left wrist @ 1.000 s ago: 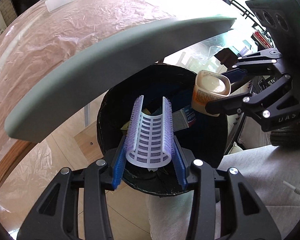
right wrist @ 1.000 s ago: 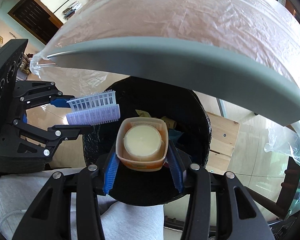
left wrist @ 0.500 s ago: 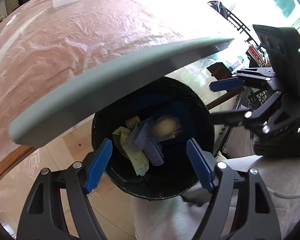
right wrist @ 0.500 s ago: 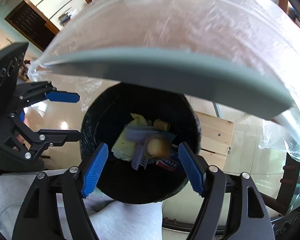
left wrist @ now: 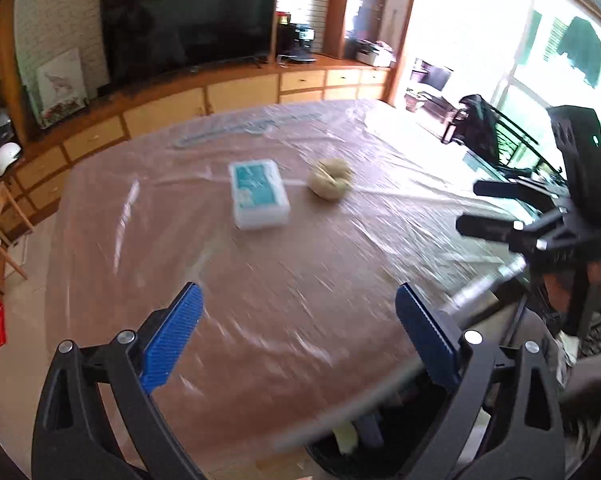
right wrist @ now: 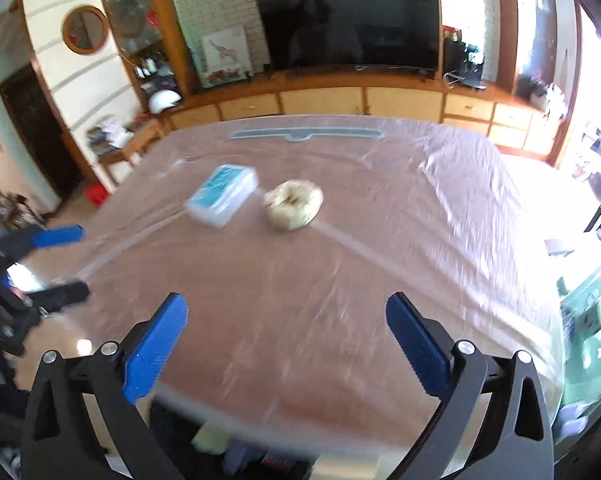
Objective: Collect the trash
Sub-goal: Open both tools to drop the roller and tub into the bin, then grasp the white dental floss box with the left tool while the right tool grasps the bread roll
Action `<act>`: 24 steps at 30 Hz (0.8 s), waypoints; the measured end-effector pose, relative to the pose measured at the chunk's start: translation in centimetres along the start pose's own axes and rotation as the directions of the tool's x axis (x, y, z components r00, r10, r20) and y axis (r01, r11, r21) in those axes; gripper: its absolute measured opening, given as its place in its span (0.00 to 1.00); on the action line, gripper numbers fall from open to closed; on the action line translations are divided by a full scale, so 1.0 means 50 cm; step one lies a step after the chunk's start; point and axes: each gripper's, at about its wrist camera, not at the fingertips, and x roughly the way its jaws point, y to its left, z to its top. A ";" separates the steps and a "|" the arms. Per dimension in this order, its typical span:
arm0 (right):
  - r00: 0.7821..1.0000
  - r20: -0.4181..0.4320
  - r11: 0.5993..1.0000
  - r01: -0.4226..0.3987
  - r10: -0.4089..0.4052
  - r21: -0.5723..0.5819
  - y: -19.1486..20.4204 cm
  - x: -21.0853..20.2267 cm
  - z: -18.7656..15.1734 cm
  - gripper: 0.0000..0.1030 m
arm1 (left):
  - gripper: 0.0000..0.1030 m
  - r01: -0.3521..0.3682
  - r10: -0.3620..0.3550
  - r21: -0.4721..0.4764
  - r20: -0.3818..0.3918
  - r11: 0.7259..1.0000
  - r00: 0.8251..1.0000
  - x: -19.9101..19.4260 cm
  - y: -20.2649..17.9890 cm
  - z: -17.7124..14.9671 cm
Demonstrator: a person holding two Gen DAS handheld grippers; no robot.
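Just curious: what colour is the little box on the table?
White box with a teal top; clearest in the left wrist view.

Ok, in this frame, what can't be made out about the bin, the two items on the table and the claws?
- Bin: both wrist views show only a sliver; the table edge hides its contents.
- White box: label print blurred, both views.
- Beige round item: blurred, identity unclear.
- Right claw: blurred in the left wrist view.

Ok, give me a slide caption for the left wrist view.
Open left gripper faces the plastic-covered table holding a white-and-teal box and tan bundle.
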 end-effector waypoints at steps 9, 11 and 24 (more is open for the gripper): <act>0.997 -0.072 0.998 0.011 -0.015 -0.060 0.001 0.167 0.099 0.94 | 0.95 -0.006 0.003 -0.028 -0.093 1.000 0.996 0.172 0.068 0.094; 0.996 -0.085 0.996 0.010 -0.017 -0.087 0.007 0.190 0.107 0.92 | 0.95 -0.004 0.001 -0.033 -0.106 0.999 0.994 0.198 0.074 0.100; 0.992 -0.120 0.985 0.016 -0.037 -0.171 0.020 0.261 0.131 0.72 | 0.71 -0.007 -0.002 -0.057 -0.167 0.998 0.986 0.273 0.095 0.135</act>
